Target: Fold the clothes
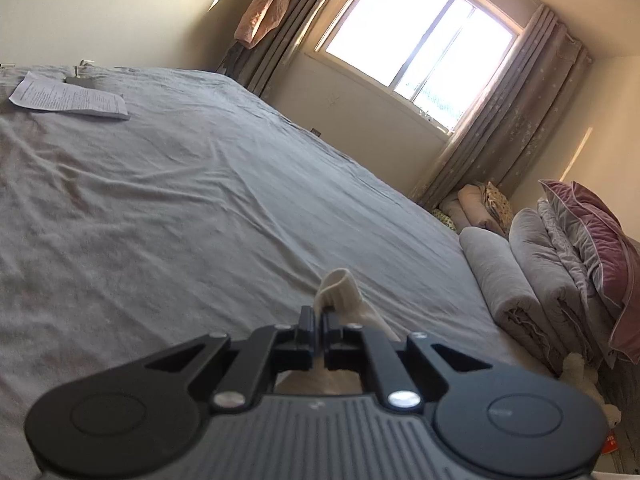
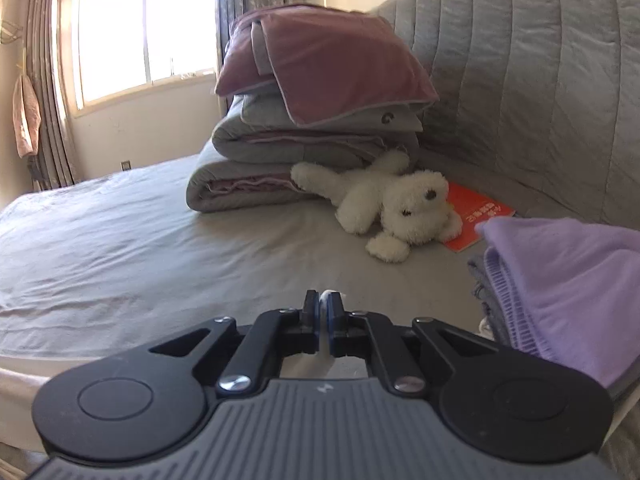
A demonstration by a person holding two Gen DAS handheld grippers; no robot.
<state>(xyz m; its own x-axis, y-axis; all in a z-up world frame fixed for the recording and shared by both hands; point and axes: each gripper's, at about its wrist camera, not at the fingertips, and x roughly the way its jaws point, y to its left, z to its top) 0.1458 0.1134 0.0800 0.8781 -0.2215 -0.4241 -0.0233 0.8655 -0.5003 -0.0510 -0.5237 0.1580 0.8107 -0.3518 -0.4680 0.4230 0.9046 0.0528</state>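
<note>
cream garment (image 1: 340, 292) pinched in both clenched claws, left (image 1: 319, 312) and right (image 2: 324, 300), its fold pointing away.

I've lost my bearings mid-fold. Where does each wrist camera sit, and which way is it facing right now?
Left wrist: sits on the left hand-held gripper, tilted, looking across the grey bed sheet toward the window; its shut jaws pinch cream fabric.
Right wrist: sits on the right hand-held gripper, facing the padded headboard, a white plush dog and lilac clothes; its shut jaws pinch a sliver of pale cloth.
Shared: the bed, window, and stacked quilts with the mauve pillow.
</note>
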